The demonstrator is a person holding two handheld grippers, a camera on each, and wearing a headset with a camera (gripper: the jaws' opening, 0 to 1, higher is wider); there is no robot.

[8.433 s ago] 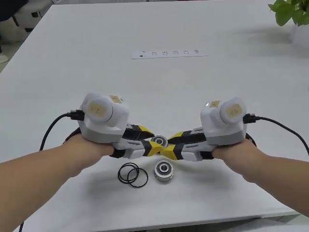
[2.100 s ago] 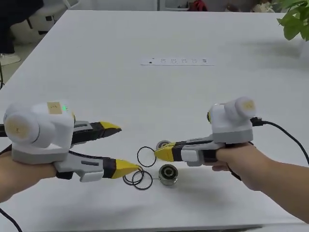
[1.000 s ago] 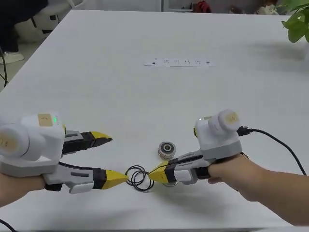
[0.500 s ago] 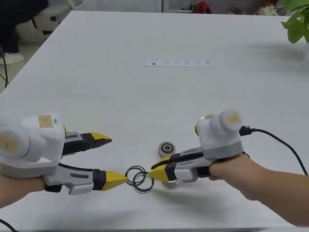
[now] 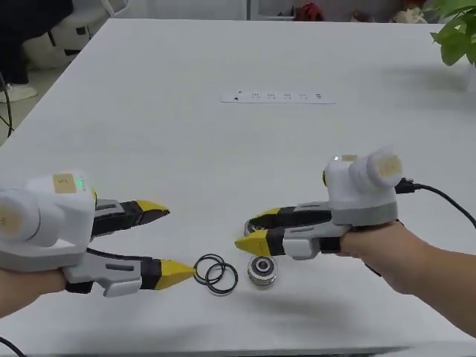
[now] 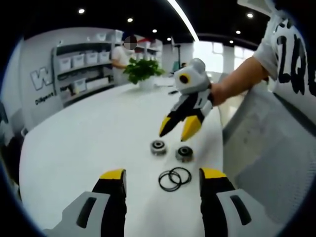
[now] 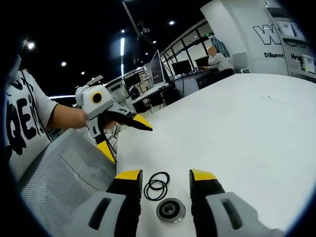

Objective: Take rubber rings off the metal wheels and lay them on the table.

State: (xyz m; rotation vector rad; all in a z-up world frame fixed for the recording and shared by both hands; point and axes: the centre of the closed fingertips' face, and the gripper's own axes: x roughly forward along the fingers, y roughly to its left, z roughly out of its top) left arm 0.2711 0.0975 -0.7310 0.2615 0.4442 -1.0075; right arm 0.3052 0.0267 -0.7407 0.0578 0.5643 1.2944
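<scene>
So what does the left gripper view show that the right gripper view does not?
Left gripper view, not the right: the far metal wheel, the right tongs seen whole and open, a plant. Right gripper view, not the left: the left tongs seen whole and open, desks with monitors. Both: the near wheel, the overlapped black rubber rings, the white table.

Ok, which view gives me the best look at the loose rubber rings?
The left gripper view: the rubber rings lie unobstructed on the table between its open jaws. The right gripper view shows the rings smaller, next to a metal wheel. The head view shows the rings from above, small.
</scene>
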